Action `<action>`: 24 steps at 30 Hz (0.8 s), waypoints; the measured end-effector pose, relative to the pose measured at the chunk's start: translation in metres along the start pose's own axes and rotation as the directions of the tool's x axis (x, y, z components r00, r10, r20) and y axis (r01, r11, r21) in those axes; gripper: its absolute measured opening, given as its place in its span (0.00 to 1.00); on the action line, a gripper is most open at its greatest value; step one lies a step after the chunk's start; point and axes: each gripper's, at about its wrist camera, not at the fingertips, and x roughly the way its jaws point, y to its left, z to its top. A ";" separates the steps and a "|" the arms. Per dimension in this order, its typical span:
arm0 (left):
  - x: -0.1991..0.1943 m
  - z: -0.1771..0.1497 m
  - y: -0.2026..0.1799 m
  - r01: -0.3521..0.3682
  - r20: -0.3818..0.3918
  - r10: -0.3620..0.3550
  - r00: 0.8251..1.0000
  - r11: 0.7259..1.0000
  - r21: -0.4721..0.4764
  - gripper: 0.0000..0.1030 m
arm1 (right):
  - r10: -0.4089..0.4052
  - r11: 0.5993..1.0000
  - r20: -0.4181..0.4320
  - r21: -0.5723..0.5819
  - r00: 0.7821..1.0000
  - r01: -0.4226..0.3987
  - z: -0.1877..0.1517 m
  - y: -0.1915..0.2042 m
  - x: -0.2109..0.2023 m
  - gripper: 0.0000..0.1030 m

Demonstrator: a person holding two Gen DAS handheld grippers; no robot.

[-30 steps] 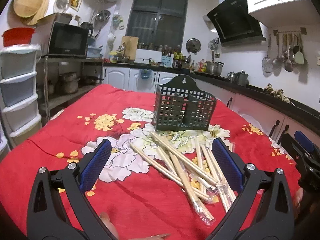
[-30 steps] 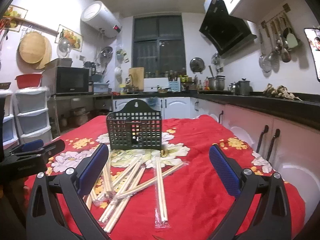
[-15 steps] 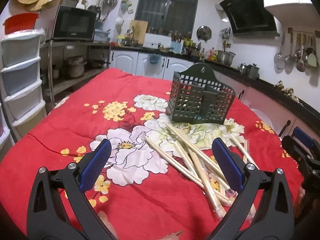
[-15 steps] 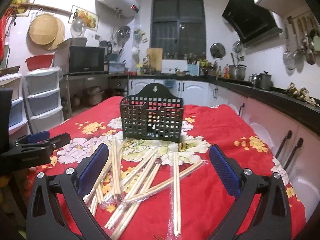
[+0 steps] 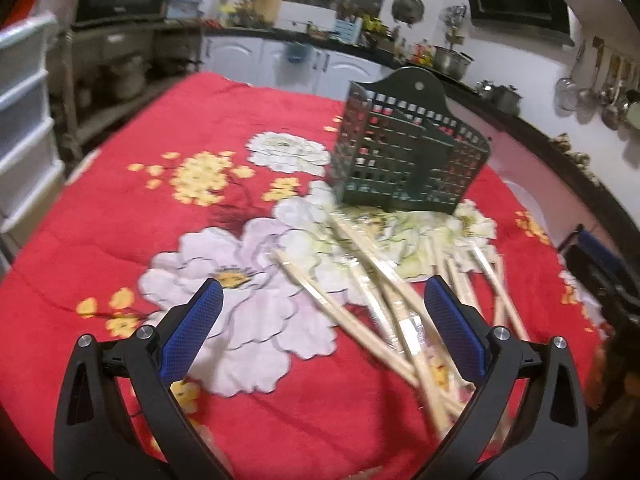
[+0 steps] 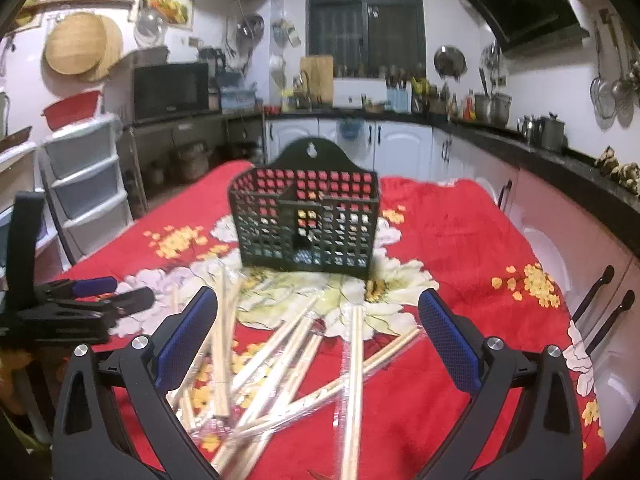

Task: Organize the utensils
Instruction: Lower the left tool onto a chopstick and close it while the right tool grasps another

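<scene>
Several wooden chopstick pairs in clear plastic sleeves (image 5: 384, 304) (image 6: 296, 352) lie scattered on the red floral cloth. Behind them stands a dark green lattice utensil basket (image 5: 408, 156) (image 6: 308, 220), upright and with nothing sticking out of it. My left gripper (image 5: 324, 328) is open above the cloth, the pile's left end between its blue pads. My right gripper (image 6: 316, 336) is open above the middle of the pile. The left gripper (image 6: 88, 300) also shows at the left edge of the right wrist view.
The red floral cloth (image 5: 160, 208) covers the table. Stacked plastic drawers (image 6: 84, 184) stand off its left side. White cabinets under a dark counter (image 6: 560, 184) run along the back and right. A microwave (image 6: 172, 88) sits on a shelf at the left.
Both grippers have moved forward and tilted down toward the chopstick pile, so basket and chopsticks look larger and nearer. Both stay open and hold nothing.
</scene>
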 end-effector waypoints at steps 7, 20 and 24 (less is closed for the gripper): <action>0.025 0.014 0.006 -0.001 -0.089 -0.001 0.996 1.000 -0.023 0.90 | 0.014 0.998 -0.110 0.057 0.994 -0.008 0.006 -0.029 0.033 0.95; 0.074 0.024 0.037 0.047 -0.256 -0.098 0.962 0.979 -0.199 0.64 | 0.055 0.998 -0.265 0.057 0.963 -0.041 0.005 -0.044 0.079 0.93; 0.080 0.028 0.040 0.044 -0.266 -0.101 0.959 0.976 -0.211 0.54 | 0.077 0.995 -0.347 0.089 0.935 -0.049 0.004 -0.045 0.102 0.82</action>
